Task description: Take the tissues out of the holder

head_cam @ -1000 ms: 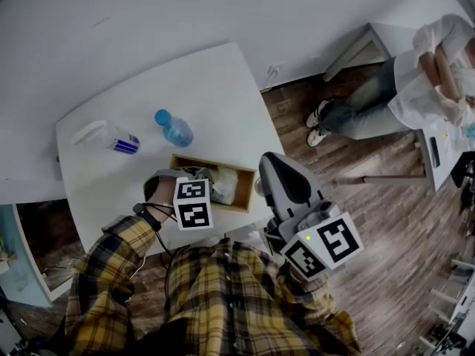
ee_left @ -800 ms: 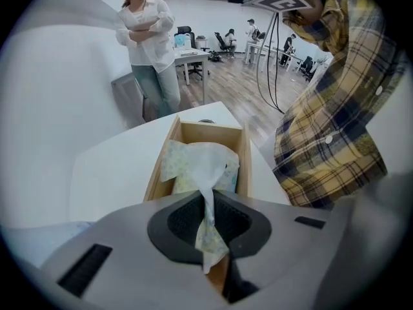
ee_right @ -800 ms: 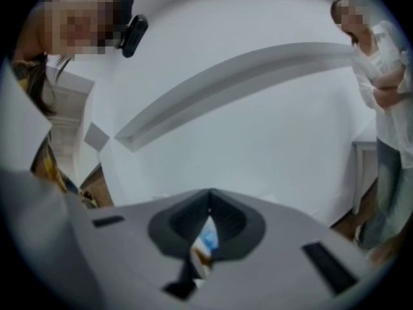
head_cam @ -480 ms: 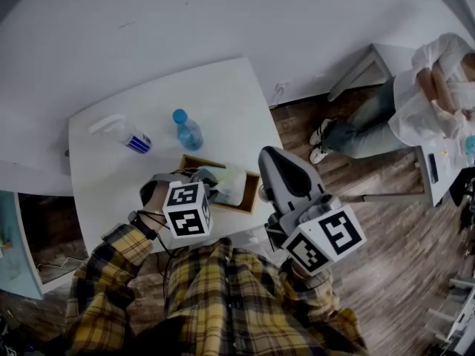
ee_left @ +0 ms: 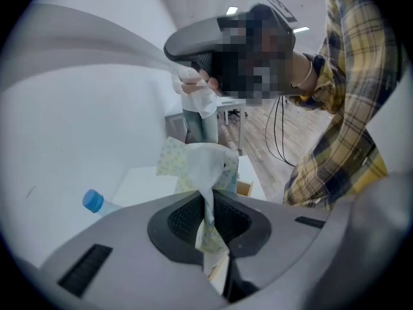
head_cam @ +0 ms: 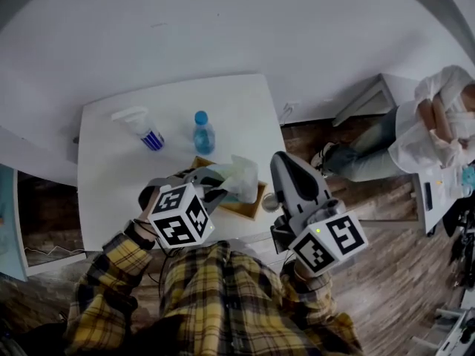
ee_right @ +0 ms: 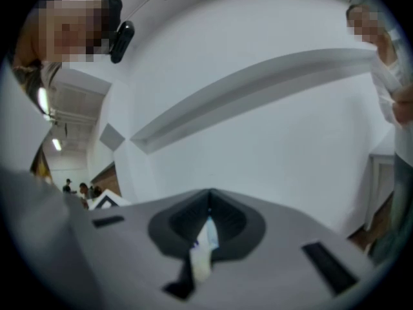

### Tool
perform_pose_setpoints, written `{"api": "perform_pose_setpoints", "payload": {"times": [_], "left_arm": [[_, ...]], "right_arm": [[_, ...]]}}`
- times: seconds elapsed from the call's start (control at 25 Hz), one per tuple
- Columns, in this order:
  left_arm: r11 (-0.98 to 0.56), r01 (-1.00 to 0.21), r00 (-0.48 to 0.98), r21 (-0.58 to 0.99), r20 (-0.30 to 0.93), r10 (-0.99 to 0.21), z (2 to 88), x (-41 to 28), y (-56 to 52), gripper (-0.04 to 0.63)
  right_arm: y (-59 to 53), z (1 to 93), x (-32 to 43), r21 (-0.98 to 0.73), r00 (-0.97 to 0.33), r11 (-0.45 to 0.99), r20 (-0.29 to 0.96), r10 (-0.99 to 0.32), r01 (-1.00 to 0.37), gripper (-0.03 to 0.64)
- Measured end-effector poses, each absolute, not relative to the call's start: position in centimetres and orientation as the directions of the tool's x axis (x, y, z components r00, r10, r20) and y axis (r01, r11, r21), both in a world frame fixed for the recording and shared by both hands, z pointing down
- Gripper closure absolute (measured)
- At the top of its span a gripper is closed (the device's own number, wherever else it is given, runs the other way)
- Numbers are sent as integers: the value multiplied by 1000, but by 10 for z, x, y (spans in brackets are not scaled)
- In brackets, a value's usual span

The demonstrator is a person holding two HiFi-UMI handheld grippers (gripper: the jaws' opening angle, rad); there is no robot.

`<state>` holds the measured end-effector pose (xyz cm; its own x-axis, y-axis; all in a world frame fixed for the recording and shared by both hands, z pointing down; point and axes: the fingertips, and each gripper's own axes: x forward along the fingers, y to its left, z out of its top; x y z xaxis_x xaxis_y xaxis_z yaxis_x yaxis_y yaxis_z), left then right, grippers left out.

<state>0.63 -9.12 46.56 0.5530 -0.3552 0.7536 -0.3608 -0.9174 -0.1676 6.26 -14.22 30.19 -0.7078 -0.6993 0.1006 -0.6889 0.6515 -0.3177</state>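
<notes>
The tissue pack, pale with a faint flower print, hangs tilted just above the wooden holder near the table's front edge. My left gripper is shut on a pulled-up fold of it. In the left gripper view the thin fold runs between the closed jaws, the pack bulges beyond them and a corner of the holder shows behind. My right gripper is held off the table's right edge, pointing at the wall. Its jaws are shut, with a small white scrap caught between them.
On the white table a spray bottle lies at the back left and a blue-capped water bottle stands just behind the holder. A seated person and a small white table are on the wooden floor to the right.
The left gripper has risen and drawn the tissue pack up out of the holder. The head view has shifted, so the table sits further right. The right gripper has stayed shut beside the table.
</notes>
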Motion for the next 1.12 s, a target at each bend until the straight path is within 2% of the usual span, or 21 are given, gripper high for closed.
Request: {"api": "perform_pose_setpoints", "payload": {"times": [0.32,0.52,0.8,1.12], "left_arm": [[-813,-562,629,-149,561,-538,406,4,-109,551],[-738,-669,653,-85,408,-639,364,-2,-119,551],[-605,-795,588,-48,188,-787,308,-27,-134,551],[-520,-852,521,67,-9,-854,264,-44,-127,551]], "right_arm": [[-139,284,62,-291,-702,662,50,-710,-690,606],[-137,280,67,-303,-701,664,22,-712,-684,606],[-138,279,67,-308,-707,670,10,-708,-675,606],[-131,292,45,-301,-744,702,39,-667,-645,606]]}}
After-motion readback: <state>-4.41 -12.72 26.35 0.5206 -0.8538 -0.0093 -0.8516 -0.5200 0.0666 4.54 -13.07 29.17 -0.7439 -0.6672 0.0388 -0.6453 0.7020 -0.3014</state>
